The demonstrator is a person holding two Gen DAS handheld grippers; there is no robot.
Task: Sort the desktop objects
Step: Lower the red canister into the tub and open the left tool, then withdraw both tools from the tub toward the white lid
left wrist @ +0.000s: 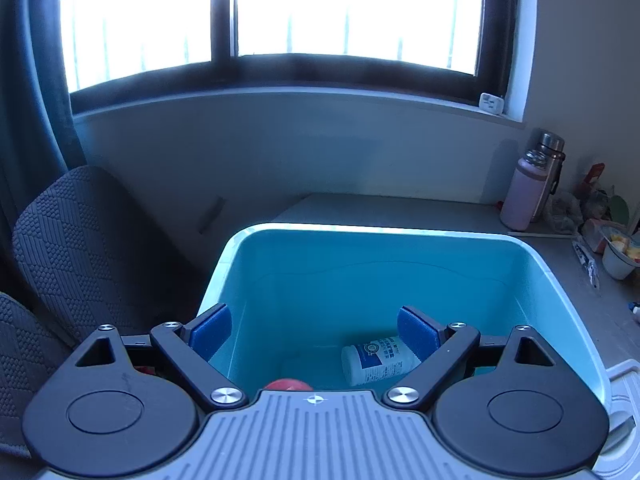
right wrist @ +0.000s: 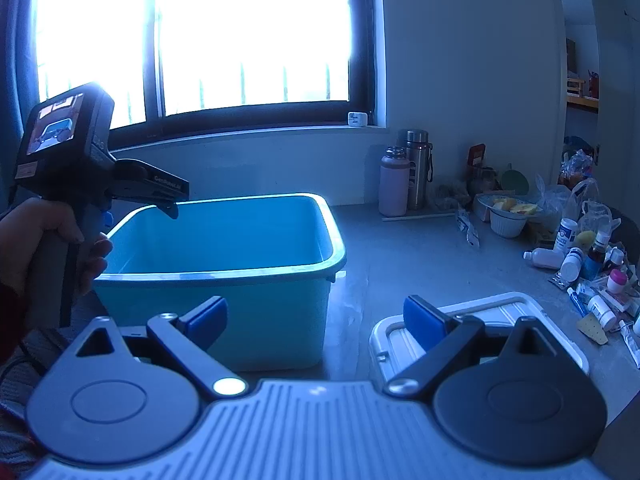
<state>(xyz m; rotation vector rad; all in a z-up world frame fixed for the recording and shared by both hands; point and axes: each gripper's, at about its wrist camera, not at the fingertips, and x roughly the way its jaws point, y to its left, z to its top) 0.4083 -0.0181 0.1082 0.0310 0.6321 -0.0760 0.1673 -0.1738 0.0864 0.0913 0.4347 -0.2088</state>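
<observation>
A bright barred window [left wrist: 344, 12] fills the far wall above a grey sill, with a dark curtain [left wrist: 24, 80] and a padded chair [left wrist: 80, 248] at the left. Below it a grey table [right wrist: 400, 248] carries a large turquoise bin [right wrist: 224, 240] at its left end. A white lid [right wrist: 480, 320] lies near, just right of the bin. Two flasks [right wrist: 404, 176] stand at the far edge. A scatter of small medicine bottles and tubes [right wrist: 592, 280] covers the right side.

The left tongs [left wrist: 314, 330] hang over the bin, spread wide and empty. A white pill bottle [left wrist: 380, 360] lies on its side on the bin floor beneath them, beside something red [left wrist: 288, 385]. The drop seems done.

The right tongs [right wrist: 316, 322] are also spread and empty, low over the near table. Next, one pair likely must reach right to the clutter and pinch another bottle.
</observation>
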